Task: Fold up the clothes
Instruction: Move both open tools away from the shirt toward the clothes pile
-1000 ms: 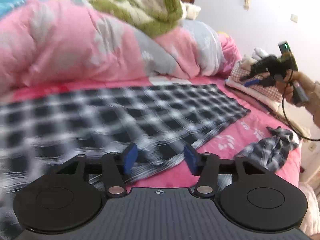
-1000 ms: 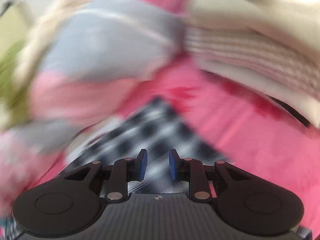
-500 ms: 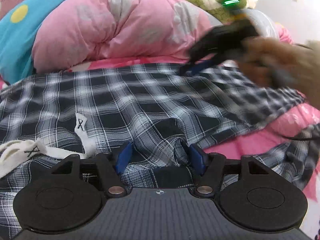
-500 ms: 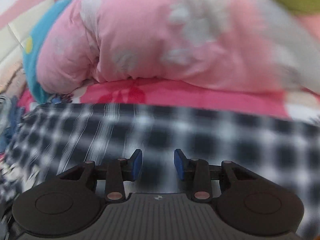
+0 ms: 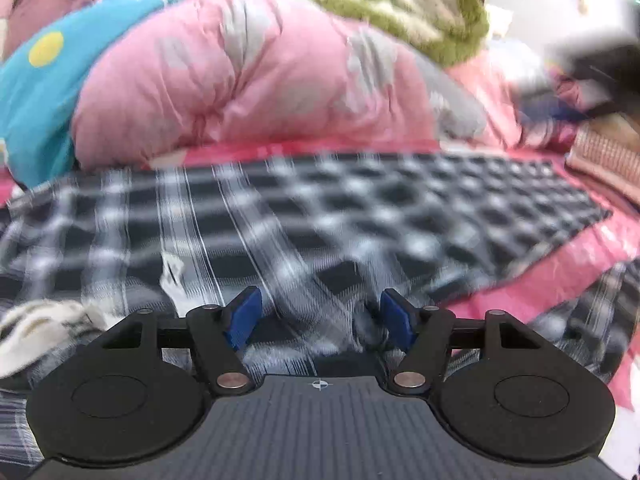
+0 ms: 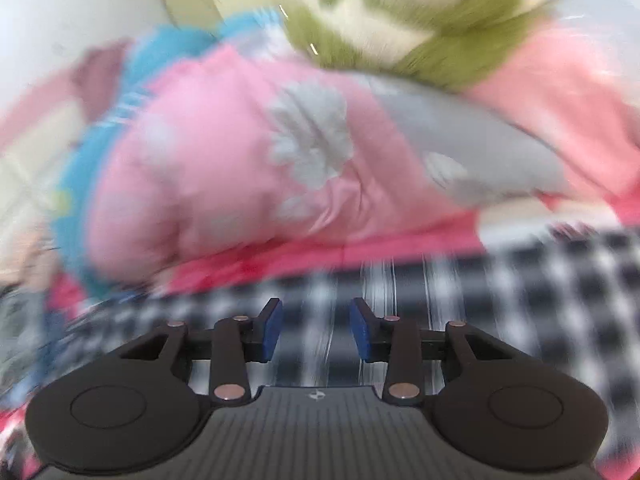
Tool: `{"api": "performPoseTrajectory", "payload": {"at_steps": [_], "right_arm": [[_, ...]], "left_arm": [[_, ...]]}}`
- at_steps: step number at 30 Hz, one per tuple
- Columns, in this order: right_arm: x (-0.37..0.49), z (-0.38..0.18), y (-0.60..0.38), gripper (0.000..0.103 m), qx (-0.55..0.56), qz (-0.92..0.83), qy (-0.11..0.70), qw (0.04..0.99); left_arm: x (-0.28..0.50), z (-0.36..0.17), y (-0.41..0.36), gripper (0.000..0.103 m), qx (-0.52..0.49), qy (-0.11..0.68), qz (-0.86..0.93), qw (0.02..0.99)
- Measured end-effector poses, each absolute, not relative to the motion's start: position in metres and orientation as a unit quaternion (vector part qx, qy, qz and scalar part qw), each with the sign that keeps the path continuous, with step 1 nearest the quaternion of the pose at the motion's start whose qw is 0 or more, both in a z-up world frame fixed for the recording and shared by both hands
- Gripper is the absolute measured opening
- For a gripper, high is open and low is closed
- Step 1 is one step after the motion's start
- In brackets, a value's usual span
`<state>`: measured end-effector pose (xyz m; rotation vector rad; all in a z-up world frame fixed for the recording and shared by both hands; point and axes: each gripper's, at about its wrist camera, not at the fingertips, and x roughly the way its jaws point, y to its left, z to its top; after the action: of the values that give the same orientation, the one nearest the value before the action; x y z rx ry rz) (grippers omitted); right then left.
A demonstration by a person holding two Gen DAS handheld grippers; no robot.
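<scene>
The black-and-white plaid garment (image 5: 360, 216) lies spread flat on the pink bed sheet (image 5: 592, 252), in front of the heaped pink quilt (image 5: 248, 80). Its long axis runs side to side along the foot of that quilt, one squared end reaching towards the folded pile (image 5: 608, 152) at the right of the quilt; a white drawstring (image 5: 36, 328) shows at the opposite end, left of the quilt's middle.

The left gripper (image 5: 320, 316) hovers low over the garment's near edge, jaws spread and just widened, with a bunched ridge of plaid between them that the pads do not appear to press. To do this well, it should probably settle on one clean edge, not a wrinkle, before closing.

The right gripper (image 6: 316, 330) is over the garment's far edge, nearest the quilt, jaws partly spread, just opened, nothing between them. Matching its pinch to the same end would likely keep the fold square.
</scene>
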<state>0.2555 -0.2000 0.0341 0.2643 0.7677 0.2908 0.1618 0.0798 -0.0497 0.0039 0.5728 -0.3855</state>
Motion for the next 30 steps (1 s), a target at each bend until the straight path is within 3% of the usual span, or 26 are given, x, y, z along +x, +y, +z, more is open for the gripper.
{"api": "performPoseTrajectory", "payload": {"at_steps": [4, 8, 16, 26, 30], "right_arm": [[0.114, 0.042, -0.235, 0.044, 0.120, 0.169, 0.324, 0.923], [0.033, 0.031, -0.239, 0.044, 0.110, 0.166, 0.298, 0.934], [-0.026, 0.018, -0.178, 0.044, 0.102, 0.266, 0.257, 0.924], [-0.099, -0.013, -0.131, 0.044, -0.010, 0.273, 0.246, 0.930], [-0.107, -0.008, -0.121, 0.044, -0.033, 0.258, 0.225, 0.939]], "left_arm": [[0.141, -0.030, 0.092, 0.066, -0.064, 0.272, -0.164, 0.946], [0.084, -0.017, 0.116, 0.066, -0.145, 0.286, -0.116, 0.940], [-0.006, -0.011, 0.183, 0.068, -0.204, 0.297, 0.021, 0.933], [0.028, -0.055, 0.246, 0.068, -0.343, 0.297, 0.077, 0.888], [0.045, -0.053, 0.239, 0.065, -0.298, 0.279, 0.088, 0.908]]}}
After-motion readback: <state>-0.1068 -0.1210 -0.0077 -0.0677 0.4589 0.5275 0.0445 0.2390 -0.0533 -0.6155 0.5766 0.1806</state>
